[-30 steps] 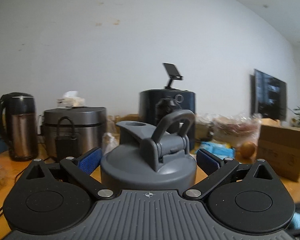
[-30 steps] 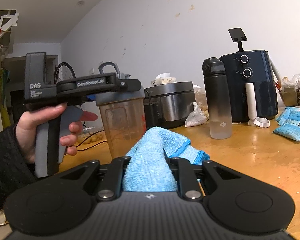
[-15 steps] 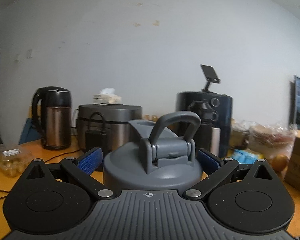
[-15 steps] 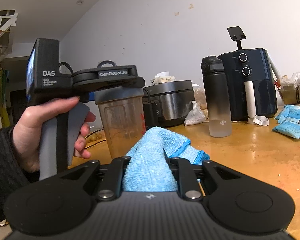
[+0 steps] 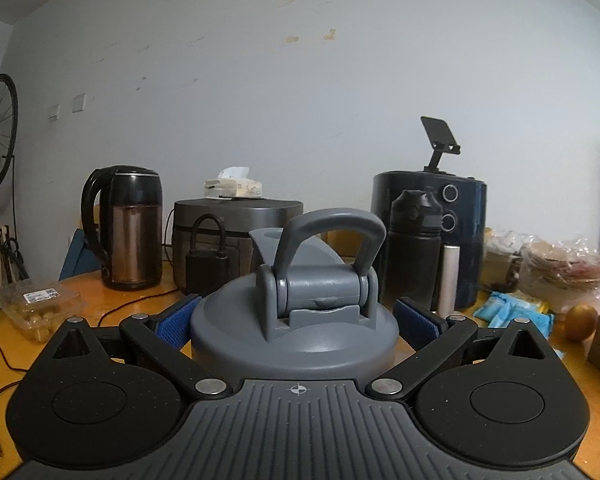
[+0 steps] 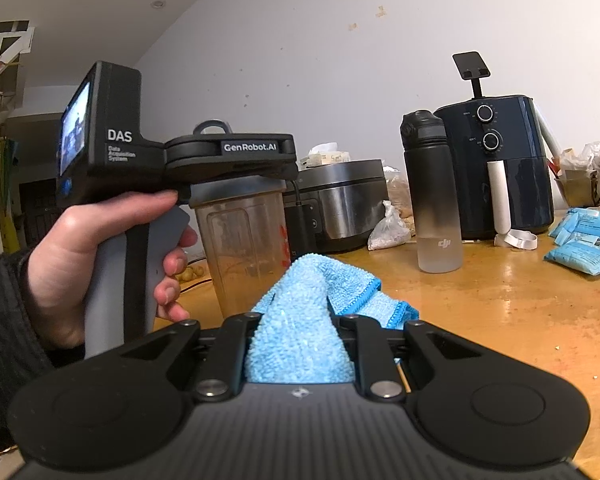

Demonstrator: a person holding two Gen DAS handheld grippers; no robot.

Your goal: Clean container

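**Q:** Between the left gripper point(image 5: 296, 322) pads, what sits, and how will it handle?

**A:** The grey lid point(image 5: 294, 320) of the shaker container point(image 6: 242, 248). Its clear plastic cup looks light, stiff and probably slick, so the ribbed lid rim is the sound place to hold. Both blue pads point(image 5: 175, 323) press that rim, 1 on each side; the cup hangs below, hidden in the left wrist view.

**Q:** And the right gripper point(image 6: 300, 332)?

**A:** Nearly together, pinching a soft blue cloth point(image 6: 300, 320) that bunches up ahead of it. The container stands just beyond and to the left of the cloth, apart from it.

**Q:** Who holds the left tool?

**A:** A hand point(image 6: 80, 264) wrapped round its handle.
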